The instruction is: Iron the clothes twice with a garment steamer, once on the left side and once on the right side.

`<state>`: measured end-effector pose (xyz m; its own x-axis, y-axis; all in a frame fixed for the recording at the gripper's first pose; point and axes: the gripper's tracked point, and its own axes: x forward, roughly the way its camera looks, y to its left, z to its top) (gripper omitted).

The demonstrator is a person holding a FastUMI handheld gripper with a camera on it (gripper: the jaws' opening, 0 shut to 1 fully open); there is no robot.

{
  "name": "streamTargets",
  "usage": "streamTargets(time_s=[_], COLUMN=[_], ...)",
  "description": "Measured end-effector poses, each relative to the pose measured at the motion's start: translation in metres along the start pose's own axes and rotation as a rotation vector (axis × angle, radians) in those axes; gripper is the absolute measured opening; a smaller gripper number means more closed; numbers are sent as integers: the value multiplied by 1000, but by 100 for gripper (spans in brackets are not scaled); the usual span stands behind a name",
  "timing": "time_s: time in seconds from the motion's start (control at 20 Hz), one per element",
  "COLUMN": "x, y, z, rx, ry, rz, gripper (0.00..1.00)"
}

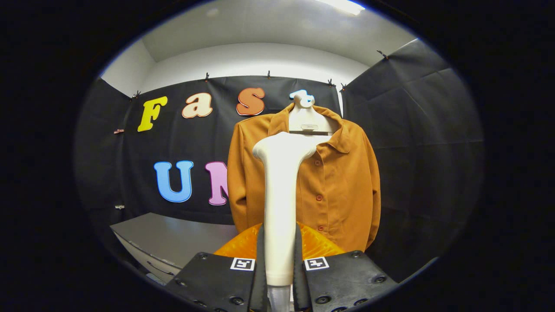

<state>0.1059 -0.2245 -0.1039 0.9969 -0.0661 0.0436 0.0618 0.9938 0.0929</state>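
Note:
A white garment steamer (pixel 281 199) stands upright between my fingers, handle down and head up. My gripper (pixel 279 255) is shut on its handle, with both black fingers (pixel 260 260) pressing its sides. Beyond it an orange-brown buttoned shirt (pixel 338 182) hangs on a white hanger (pixel 305 117) against the black booth wall. The steamer's head overlaps the shirt's collar and left chest in view; I cannot tell whether it touches the cloth. An orange ribbed surface (pixel 314 245) lies just beyond the fingers, under the steamer.
A grey table (pixel 173 238) or cabinet top stands lower left of the shirt, with a drawer front below its edge. Black cloth walls close in behind and on the right. A ceiling light (pixel 344 5) glows overhead.

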Motion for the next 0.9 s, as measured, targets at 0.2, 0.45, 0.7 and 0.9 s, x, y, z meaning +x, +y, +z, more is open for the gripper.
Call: streamTargets(time_s=[0.2,0.45,0.7,0.9], x=[26,42,32,16], y=[-8,-16,-20,-25], z=[-12,-40,-81,-123], rx=[-36,-41,-45,-53], ry=[26,87,140,217], rz=[-5,-30,-33,-40], gripper=[27,27,27,27])
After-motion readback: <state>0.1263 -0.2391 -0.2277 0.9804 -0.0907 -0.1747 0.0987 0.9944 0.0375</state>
